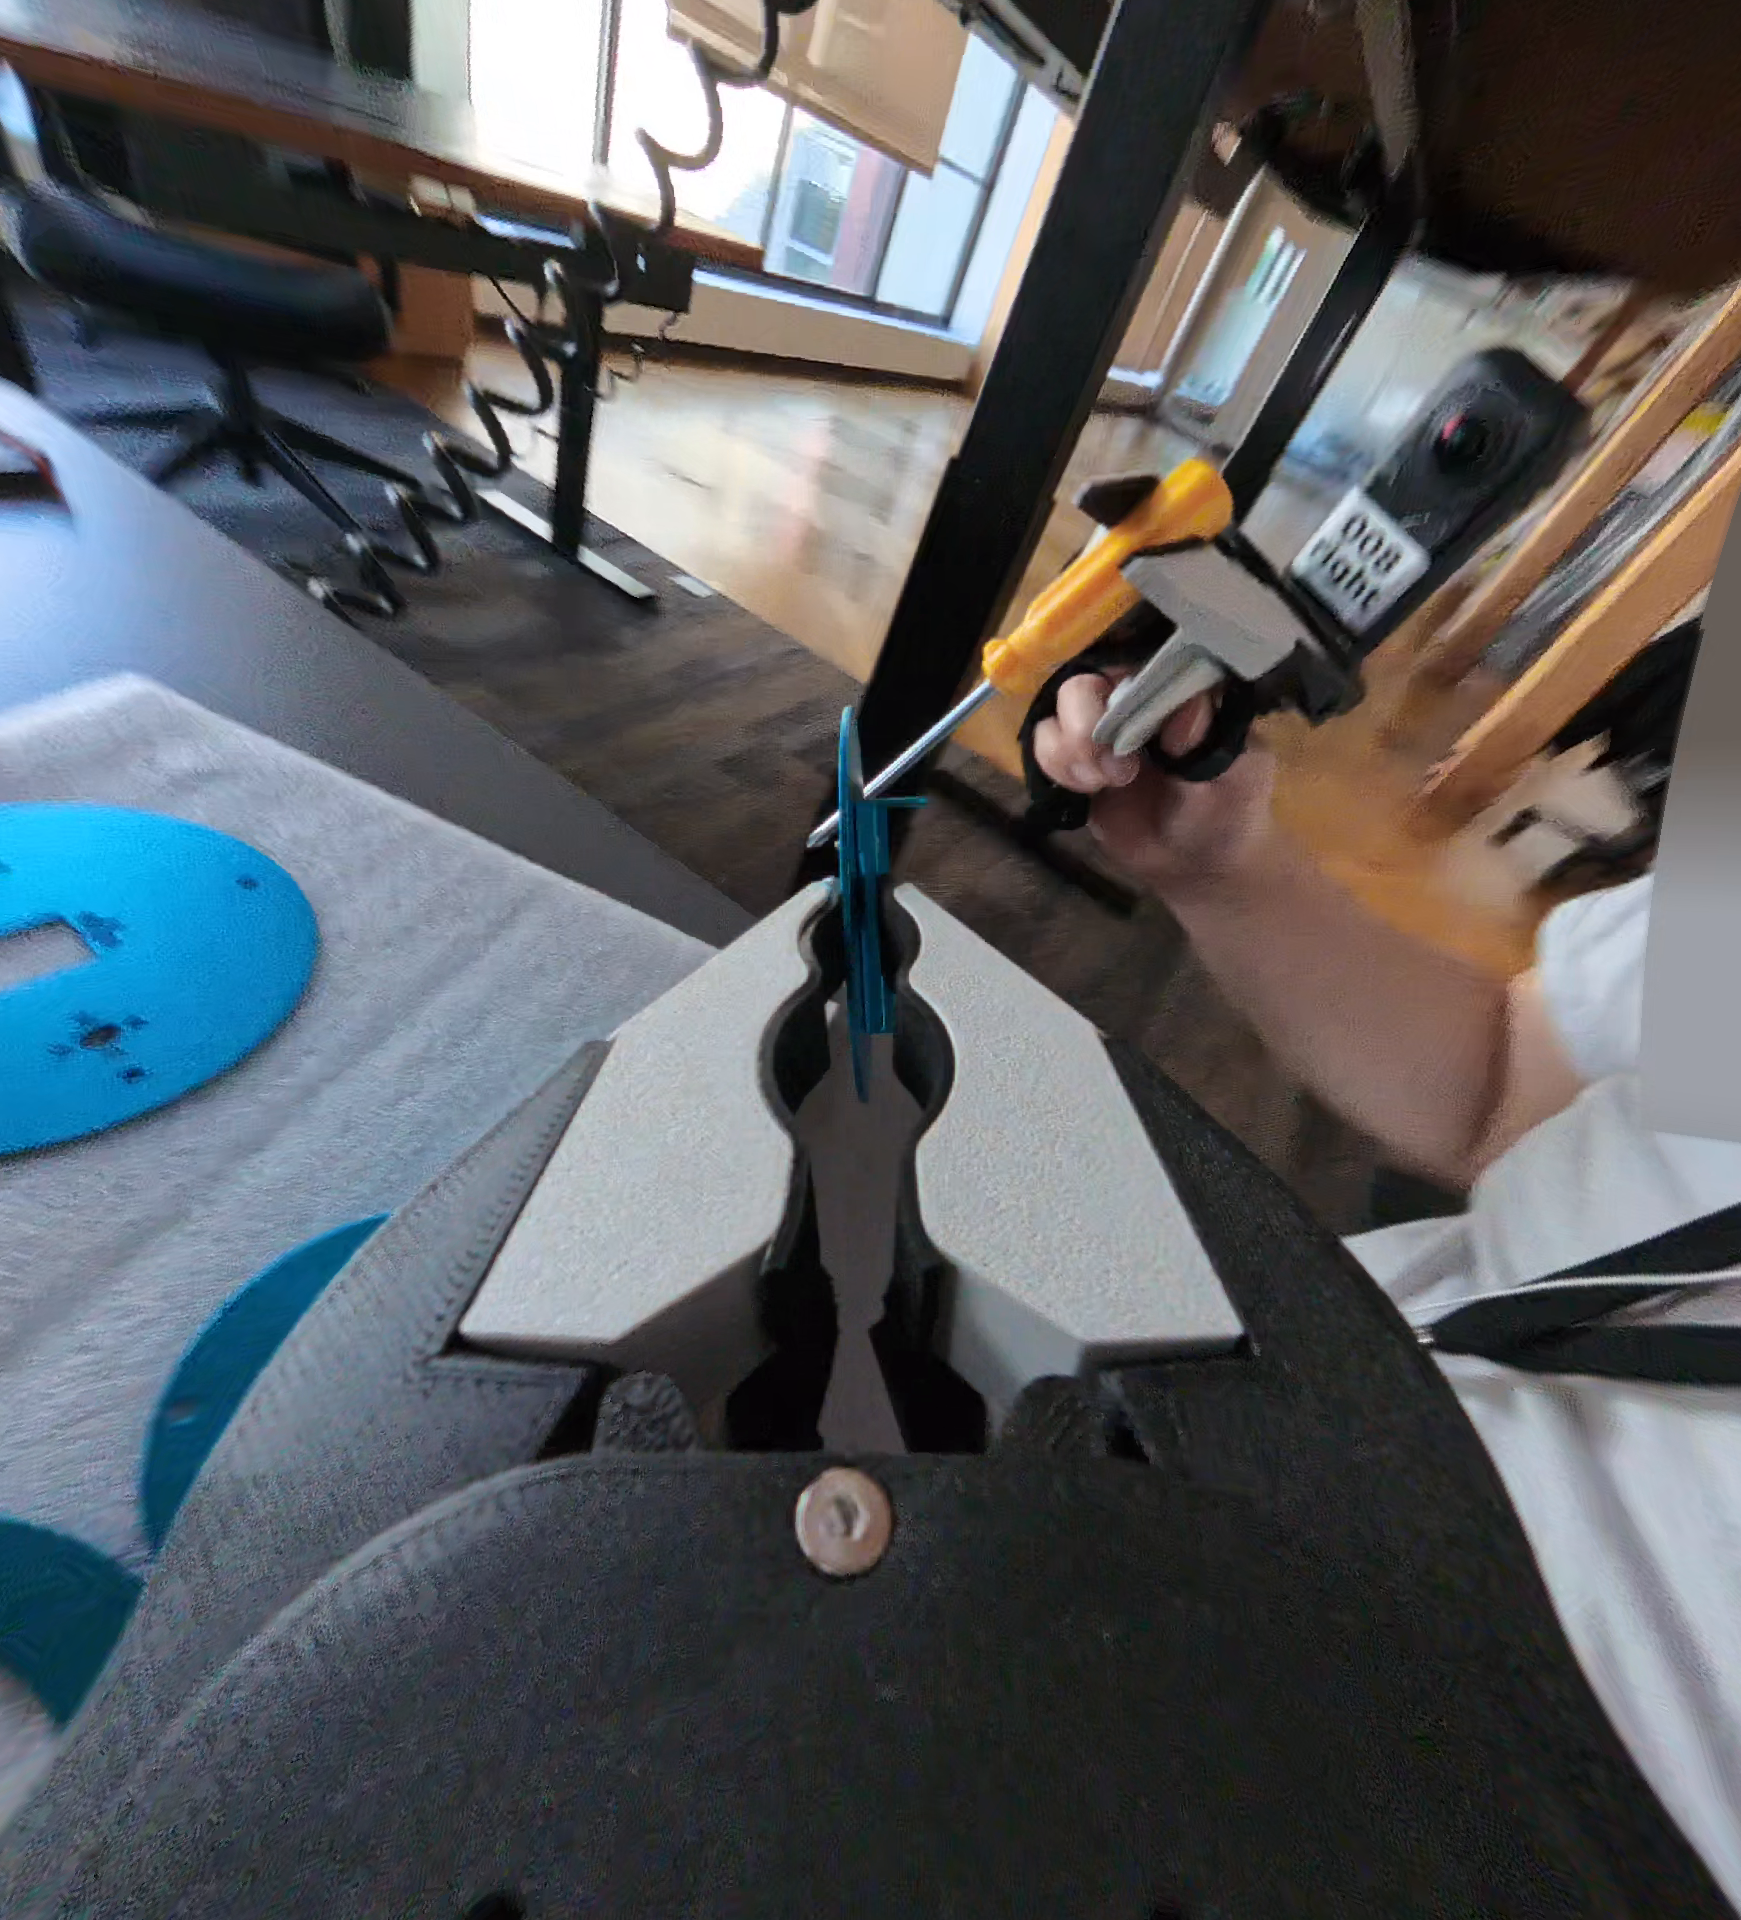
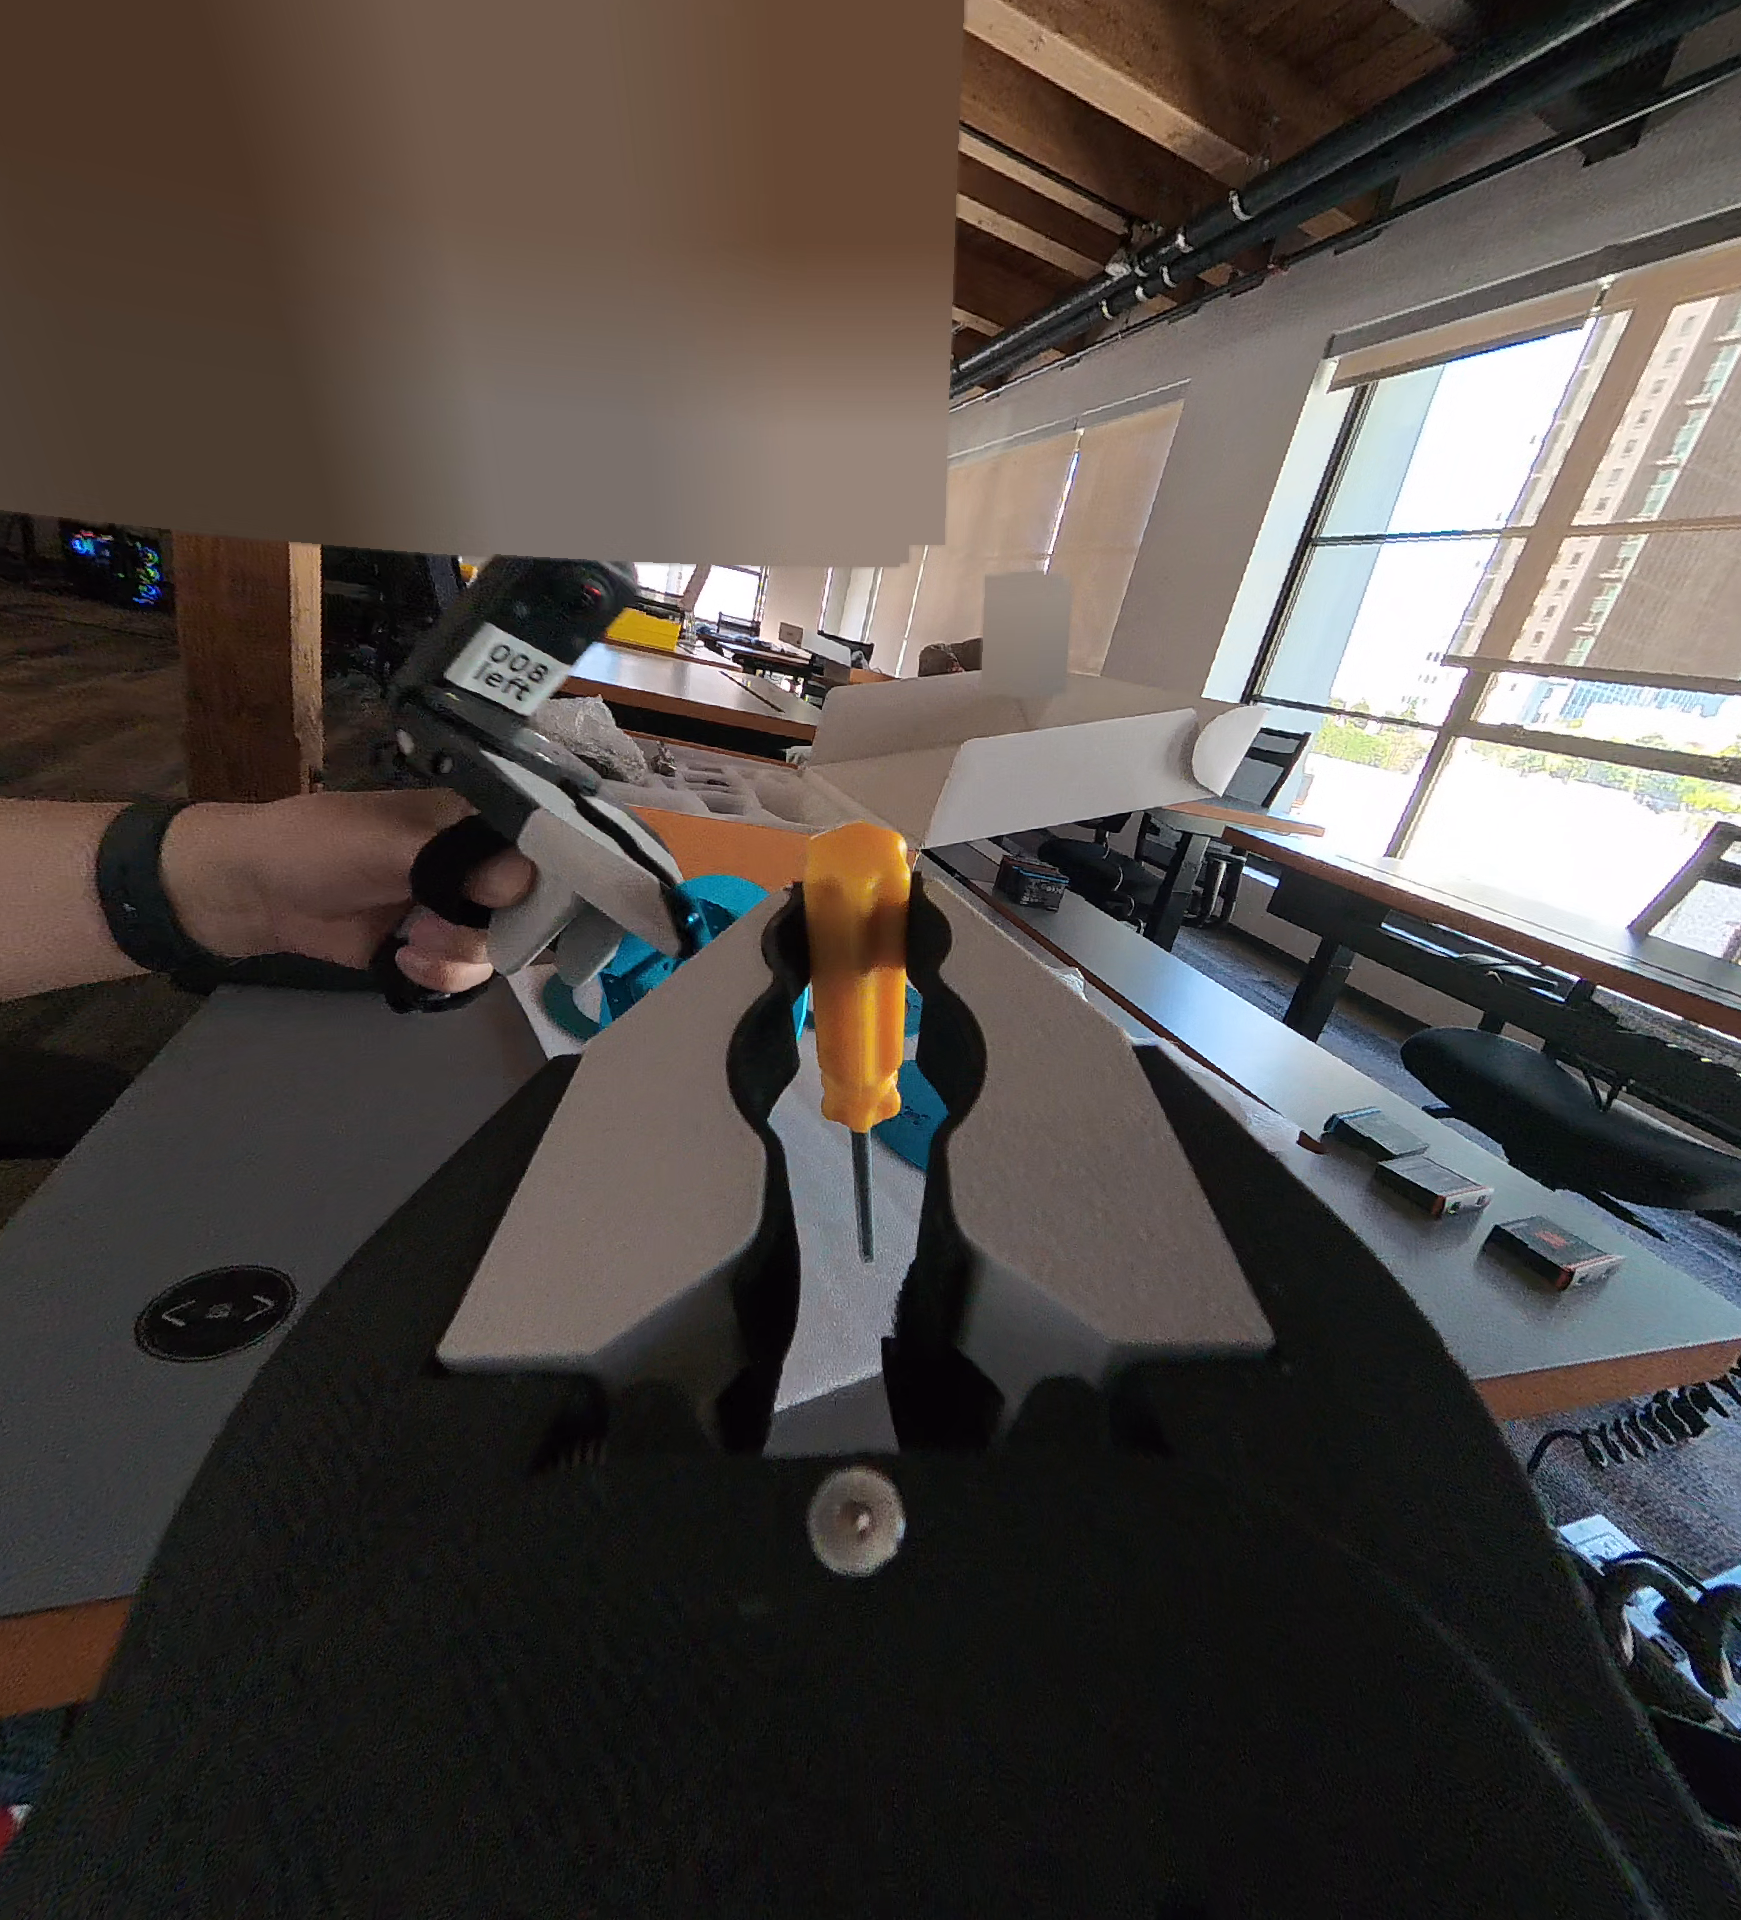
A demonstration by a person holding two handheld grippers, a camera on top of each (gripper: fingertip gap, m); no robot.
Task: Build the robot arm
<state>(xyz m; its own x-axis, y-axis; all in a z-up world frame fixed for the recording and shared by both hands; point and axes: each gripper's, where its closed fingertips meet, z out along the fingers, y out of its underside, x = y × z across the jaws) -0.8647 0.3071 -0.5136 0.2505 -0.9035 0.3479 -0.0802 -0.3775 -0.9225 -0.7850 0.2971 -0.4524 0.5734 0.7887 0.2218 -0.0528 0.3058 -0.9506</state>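
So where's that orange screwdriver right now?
The orange screwdriver is clamped in the right gripper; in the left wrist view its metal tip meets the thin blue part held by the left gripper.

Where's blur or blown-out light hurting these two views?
Left wrist view: background smeared, windows blown out, but left gripper and its blue part stay sharp. Right wrist view: crisp overall, windows overexposed, screwdriver in the right gripper clear; both fisheye-bent.

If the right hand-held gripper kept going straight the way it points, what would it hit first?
Probably the white box on the table, just past the gripper shut on the screwdriver; depth is hard to judge.
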